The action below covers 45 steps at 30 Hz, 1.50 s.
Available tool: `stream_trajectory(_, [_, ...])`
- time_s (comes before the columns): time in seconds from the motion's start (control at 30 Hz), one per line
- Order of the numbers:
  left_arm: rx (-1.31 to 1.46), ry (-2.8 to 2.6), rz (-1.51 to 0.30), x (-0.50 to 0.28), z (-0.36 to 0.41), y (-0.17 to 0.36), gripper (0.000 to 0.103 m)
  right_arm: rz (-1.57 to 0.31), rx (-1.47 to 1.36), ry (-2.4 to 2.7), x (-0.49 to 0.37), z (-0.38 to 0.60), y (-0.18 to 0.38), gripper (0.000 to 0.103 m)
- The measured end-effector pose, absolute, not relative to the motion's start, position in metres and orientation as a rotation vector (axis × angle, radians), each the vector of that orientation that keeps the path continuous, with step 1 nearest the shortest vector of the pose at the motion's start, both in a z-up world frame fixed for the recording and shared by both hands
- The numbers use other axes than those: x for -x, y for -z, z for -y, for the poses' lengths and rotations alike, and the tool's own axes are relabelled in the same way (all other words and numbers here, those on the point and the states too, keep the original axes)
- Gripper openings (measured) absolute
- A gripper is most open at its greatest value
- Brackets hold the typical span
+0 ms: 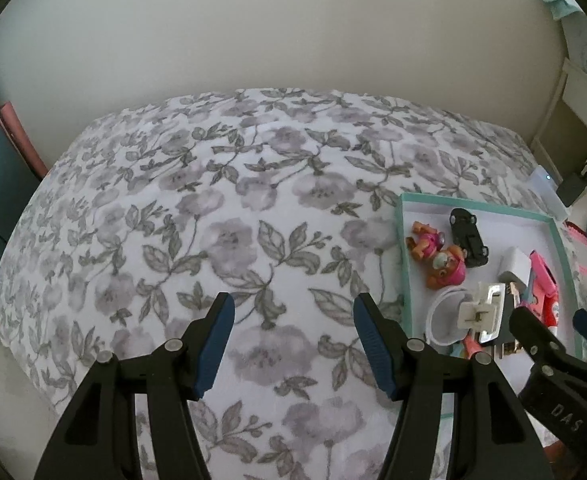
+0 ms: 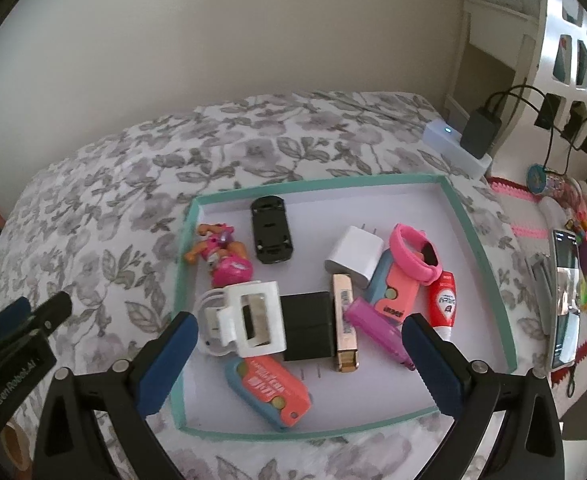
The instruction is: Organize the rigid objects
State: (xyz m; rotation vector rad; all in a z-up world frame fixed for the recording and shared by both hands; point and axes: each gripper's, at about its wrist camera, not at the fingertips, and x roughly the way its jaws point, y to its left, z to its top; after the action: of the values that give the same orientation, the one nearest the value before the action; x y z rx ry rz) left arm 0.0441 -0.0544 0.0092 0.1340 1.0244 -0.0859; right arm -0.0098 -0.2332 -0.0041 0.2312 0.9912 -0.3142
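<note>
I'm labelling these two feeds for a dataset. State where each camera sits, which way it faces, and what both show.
Left wrist: sits on the left gripper, angled down at the grey floral bedspread; its own open, empty jaws fill the foreground, the right gripper pokes in at right.
Right wrist: sits on the right gripper, angled down into the teal-rimmed white tray; its own wide-open jaws show, the left gripper at left.
Shared: tray, black toy car, bedspread.
</note>
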Motion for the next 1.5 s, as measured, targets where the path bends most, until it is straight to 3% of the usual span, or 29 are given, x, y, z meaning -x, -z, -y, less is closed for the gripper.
stream_trajectory(0.43, [-0.097,0.067,-1.039,-0.035,0.033,-0.008,0.064,-0.970,-0.212,0.281,0.017,0.216,-0.008,0.103])
stream_trajectory(0.47, [-0.083,0.069,-1.036,-0.035,0.031,-0.008,0.068,-0.974,-0.212,0.279,0.017,0.215,-0.008,0.103])
stream_trajectory(0.5, [-0.075,0.068,-1.032,-0.035,0.030,-0.009,0.083,-0.976,-0.210,0.277,0.017,0.215,-0.008,0.103])
stream_trajectory(0.53, [-0.070,0.062,-1.020,-0.035,0.029,-0.011,0.091,-0.977,-0.205,0.276,0.017,0.214,-0.008,0.103])
stream_trajectory(1.5, [-0.051,-0.007,-1.027,-0.037,0.023,-0.010,0.091,-0.981,-0.177,0.270,0.016,0.212,-0.009,0.103])
